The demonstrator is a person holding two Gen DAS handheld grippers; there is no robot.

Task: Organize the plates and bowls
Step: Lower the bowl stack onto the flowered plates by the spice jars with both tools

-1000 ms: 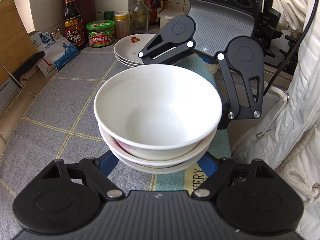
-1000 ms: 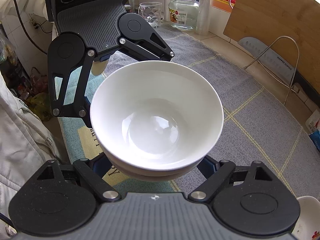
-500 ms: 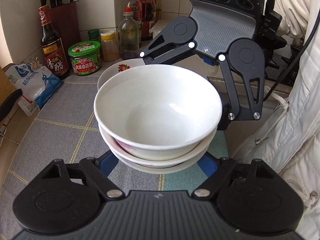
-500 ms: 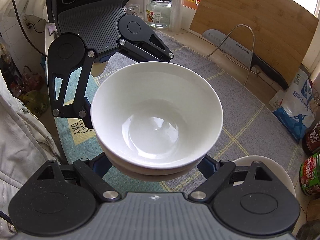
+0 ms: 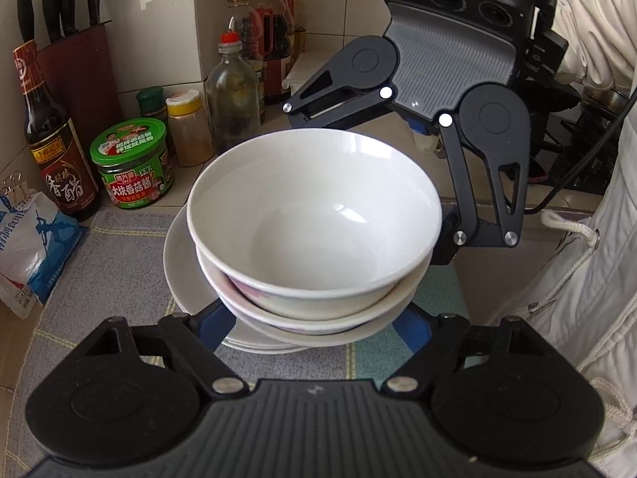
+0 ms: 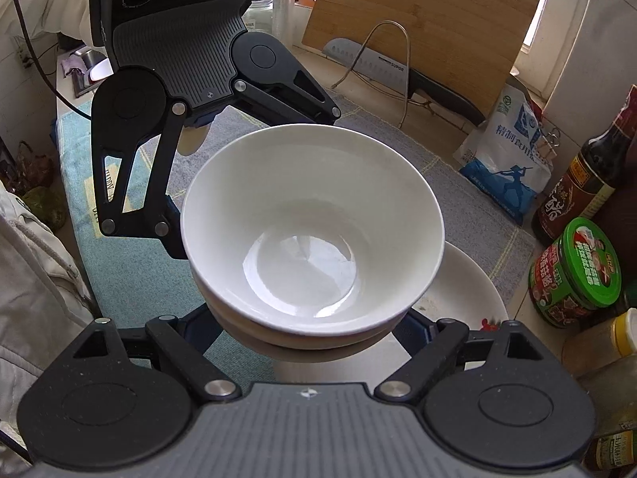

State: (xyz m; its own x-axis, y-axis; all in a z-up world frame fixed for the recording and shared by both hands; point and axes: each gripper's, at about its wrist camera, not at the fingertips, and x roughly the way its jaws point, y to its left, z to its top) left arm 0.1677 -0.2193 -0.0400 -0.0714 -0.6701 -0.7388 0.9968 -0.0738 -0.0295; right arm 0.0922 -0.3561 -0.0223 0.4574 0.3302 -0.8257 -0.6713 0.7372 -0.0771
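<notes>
1. Three nested white ceramic bowls (image 5: 314, 223) sit mid-frame in both wrist views, carried above a stack of white plates (image 5: 179, 263) that shows at the lower left of the left view and lower right of the right view.
2. The left gripper (image 5: 314, 318) and the right gripper (image 6: 310, 330) each stand fairly wide, jaws on opposite sides of the bottom bowl, seemingly clamping the stack between them; the contact itself is hidden under the rims.
3. Risk, as I judge it: with two separate hands bearing one stack, uneven lowering could tilt it, and the top bowl might slide out or chip on the plates.
4. If the stack lands off-centre, it could rock on the plate rim.
5. Counted: three bowls; at least two plates, though the edges overlap.
6. Behind, at upper left of the left view: a green-lidded jar (image 5: 131, 163) and a dark vinegar bottle (image 5: 51, 139).
</notes>
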